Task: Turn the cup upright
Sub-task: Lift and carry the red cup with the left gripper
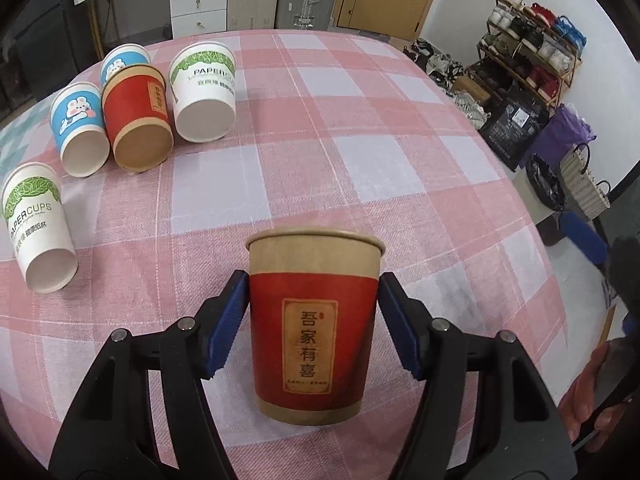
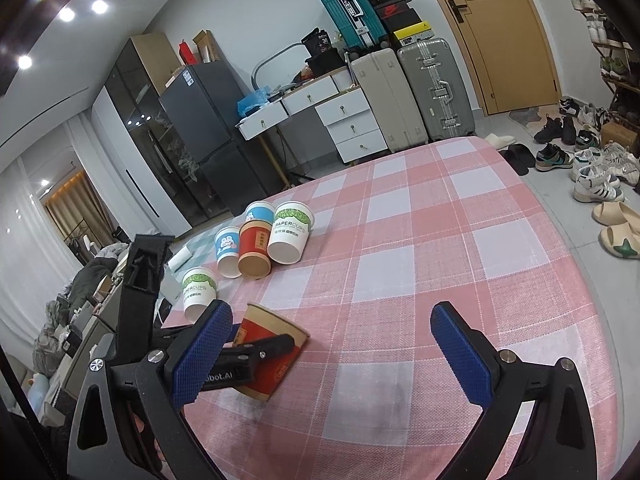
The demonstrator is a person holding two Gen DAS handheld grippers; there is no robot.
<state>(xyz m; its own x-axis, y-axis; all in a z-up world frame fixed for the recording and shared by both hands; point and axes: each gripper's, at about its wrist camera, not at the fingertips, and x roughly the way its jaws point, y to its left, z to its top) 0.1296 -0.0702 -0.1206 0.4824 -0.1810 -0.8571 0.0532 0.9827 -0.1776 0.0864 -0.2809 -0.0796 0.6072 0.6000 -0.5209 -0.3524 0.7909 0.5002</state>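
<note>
Gripping the red-and-kraft paper cup [image 1: 314, 328] mid-wall, the left gripper [image 1: 313, 320] holds it rim-up, seemingly tilted above the pink checked tablecloth [image 1: 360, 152]; thin walls may buckle or slip. Right gripper [image 2: 332, 352] gapes wide, empty.

Ceiling spotlights [image 2: 66, 14] glowing; suitcases [image 2: 434, 92] standing beside white drawers [image 2: 352, 124]; shoes [image 2: 596, 172] lying across grey floor [image 2: 560, 216] near wooden door [image 2: 508, 32]

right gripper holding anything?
No, the right gripper is open, with only the checked tablecloth between its blue pads.
</note>
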